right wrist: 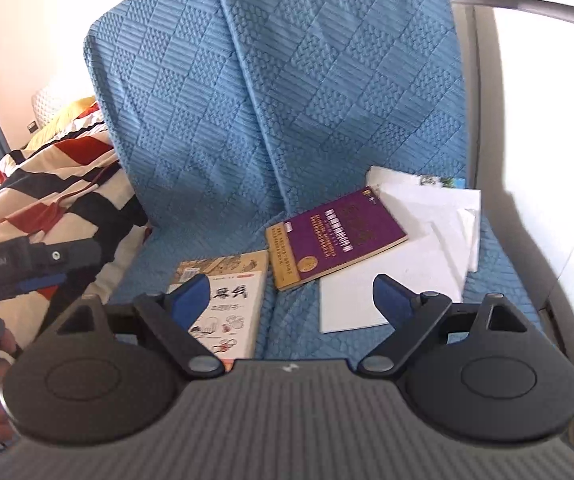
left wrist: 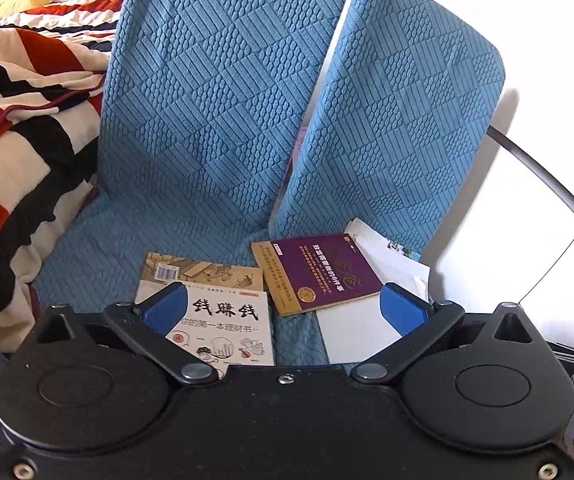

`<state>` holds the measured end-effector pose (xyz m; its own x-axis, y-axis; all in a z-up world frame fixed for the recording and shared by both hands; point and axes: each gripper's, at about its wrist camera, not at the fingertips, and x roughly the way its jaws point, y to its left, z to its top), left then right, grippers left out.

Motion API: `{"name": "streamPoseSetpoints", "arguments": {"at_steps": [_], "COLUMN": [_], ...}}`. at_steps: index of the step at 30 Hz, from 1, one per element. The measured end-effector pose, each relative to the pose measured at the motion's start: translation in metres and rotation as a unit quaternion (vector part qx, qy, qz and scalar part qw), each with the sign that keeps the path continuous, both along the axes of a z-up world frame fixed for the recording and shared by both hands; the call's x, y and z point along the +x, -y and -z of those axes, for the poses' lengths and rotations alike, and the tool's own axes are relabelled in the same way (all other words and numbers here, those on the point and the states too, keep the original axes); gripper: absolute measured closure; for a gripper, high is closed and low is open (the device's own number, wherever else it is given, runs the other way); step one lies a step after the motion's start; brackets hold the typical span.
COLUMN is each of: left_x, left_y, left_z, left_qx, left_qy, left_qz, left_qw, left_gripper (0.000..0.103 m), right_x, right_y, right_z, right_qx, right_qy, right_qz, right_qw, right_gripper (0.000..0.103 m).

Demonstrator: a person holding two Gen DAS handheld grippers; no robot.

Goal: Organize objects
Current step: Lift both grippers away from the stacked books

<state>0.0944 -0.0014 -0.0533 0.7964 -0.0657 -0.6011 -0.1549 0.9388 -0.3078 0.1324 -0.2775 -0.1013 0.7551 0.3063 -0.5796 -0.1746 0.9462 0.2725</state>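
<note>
Both grippers (left wrist: 285, 308) (right wrist: 291, 302) spread, empty; purple book (right wrist: 335, 234) overhanging white sheets (right wrist: 407, 264) likely slides, dragging them.

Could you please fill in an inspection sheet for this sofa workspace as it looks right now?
Surface: blue quilted sofa seat, two back cushions upright.
Job's things: white book lying flat; purple book overlapping white papers.
Clutter: striped blanket beside the seat.
Grippers: left gripper open, empty; right gripper open, empty.
Cables: nothing seen.
Surroundings: white wall, dark curved bar.
</note>
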Motion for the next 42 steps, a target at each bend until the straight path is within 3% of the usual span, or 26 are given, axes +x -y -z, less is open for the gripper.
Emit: {"name": "streamPoseSetpoints", "arguments": {"at_steps": [10, 14, 28, 32, 37, 42], "left_x": [0.016, 0.022, 0.047, 0.056, 0.07, 0.083], "left_y": [0.031, 0.041, 0.036, 0.04, 0.04, 0.042], "left_z": [0.007, 0.016, 0.044, 0.053, 0.066, 0.075], "left_qx": [0.006, 0.034, 0.016, 0.028, 0.006, 0.01], "left_qy": [-0.005, 0.005, -0.021, -0.039, -0.069, -0.069], "left_qz": [0.029, 0.029, 0.015, 0.015, 0.003, -0.005], "left_qw": [0.9996, 0.999, 0.9995, 0.9987, 0.9976, 0.9976], "left_gripper": [0.001, 0.0, 0.001, 0.001, 0.001, 0.001], "right_x": [0.0, 0.002, 0.028, 0.034, 0.048, 0.065], "right_y": [0.026, 0.03, 0.038, 0.04, 0.042, 0.043], "right_z": [0.008, 0.017, 0.06, 0.069, 0.084, 0.094], "right_qx": [-0.005, -0.002, 0.018, 0.026, 0.029, 0.033], "right_qy": [0.017, 0.023, -0.001, -0.01, -0.028, -0.026], "right_qz": [0.025, 0.037, 0.072, 0.075, 0.089, 0.101], "right_qw": [1.0, 0.999, 0.997, 0.997, 0.995, 0.994], "right_gripper": [0.013, 0.013, 0.013, 0.013, 0.013, 0.013]}}
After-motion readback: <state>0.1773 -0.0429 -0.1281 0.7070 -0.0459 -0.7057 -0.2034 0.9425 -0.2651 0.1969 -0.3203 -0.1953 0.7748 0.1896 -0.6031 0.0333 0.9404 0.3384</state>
